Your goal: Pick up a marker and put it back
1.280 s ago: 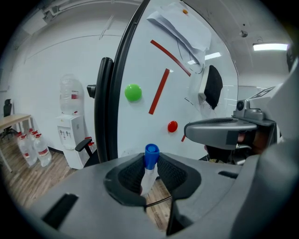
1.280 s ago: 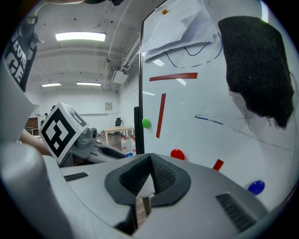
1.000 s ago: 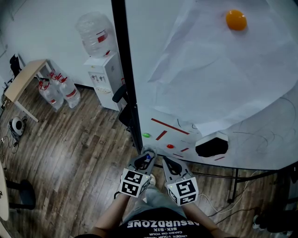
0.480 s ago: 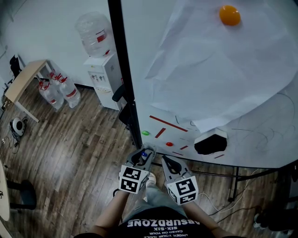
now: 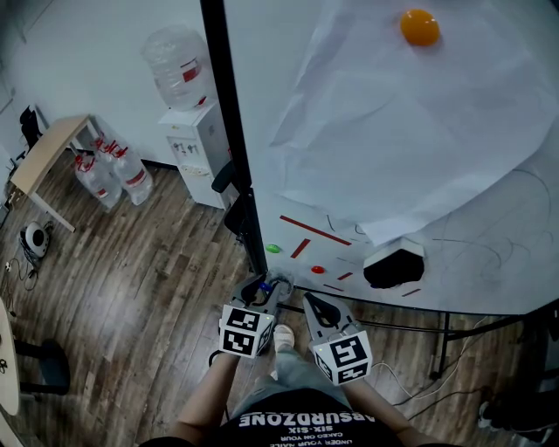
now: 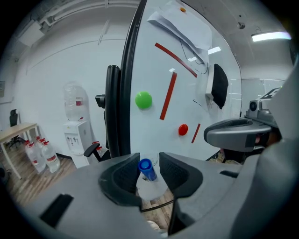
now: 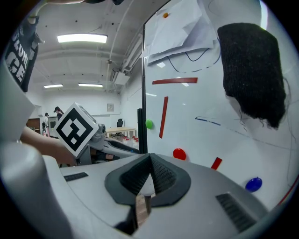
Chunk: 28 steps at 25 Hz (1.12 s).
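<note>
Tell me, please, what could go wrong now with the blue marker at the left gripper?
The left gripper has just been opening its jaws with the blue marker between them, and the marker seems loose against one pad. It could slip and fall to the wooden floor. A careless pull back might drag it along or knock the whiteboard.

A whiteboard [image 5: 262, 70] stands on the floor [image 5: 131, 279] with an upright post [image 5: 225, 113] along its left edge. A paper sheet [image 5: 410, 131] hangs over the board's upper part, with a top magnet [image 5: 420, 27] on it. Just below the sheet's bottom edge an eraser [image 5: 395, 269] clings to the board. A small magnet [image 5: 318, 270] sits to the eraser's left and another magnet [image 5: 274, 249] further left, near the post. A marker [image 5: 265, 286] sits at the board's bottom-left corner. Left of the post, against the wall, stands a water dispenser [image 5: 203, 148]. Spare bottles [image 5: 112, 173] stand on the floor beside it, and a desk [image 5: 48, 153] further left.
</note>
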{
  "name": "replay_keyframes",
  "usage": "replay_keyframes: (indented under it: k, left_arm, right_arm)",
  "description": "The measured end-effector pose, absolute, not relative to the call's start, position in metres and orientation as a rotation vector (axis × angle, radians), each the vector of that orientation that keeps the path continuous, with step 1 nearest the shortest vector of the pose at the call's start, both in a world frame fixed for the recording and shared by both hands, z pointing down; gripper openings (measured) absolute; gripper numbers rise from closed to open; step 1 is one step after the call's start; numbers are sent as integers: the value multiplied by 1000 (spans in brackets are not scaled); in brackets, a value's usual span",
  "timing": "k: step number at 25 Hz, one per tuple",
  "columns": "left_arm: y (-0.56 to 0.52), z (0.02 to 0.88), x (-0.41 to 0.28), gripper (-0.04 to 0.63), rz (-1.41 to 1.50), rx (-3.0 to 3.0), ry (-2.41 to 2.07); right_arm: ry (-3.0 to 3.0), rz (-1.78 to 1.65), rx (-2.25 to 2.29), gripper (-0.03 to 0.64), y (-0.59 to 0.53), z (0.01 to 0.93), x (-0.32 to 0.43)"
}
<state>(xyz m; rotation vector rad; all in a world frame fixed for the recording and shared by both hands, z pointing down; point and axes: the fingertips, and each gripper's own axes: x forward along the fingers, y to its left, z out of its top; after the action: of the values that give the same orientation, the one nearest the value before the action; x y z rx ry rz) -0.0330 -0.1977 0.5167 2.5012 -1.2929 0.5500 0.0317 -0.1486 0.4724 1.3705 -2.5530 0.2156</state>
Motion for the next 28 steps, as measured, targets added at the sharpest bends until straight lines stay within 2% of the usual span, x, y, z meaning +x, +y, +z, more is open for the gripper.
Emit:
replay_keyframes:
  k: [28]
  left_arm:
    - [-174,482,-58,107,405,2465,-1440]
  right_arm:
    - [-2601,200,1322,-3,-137,468,24]
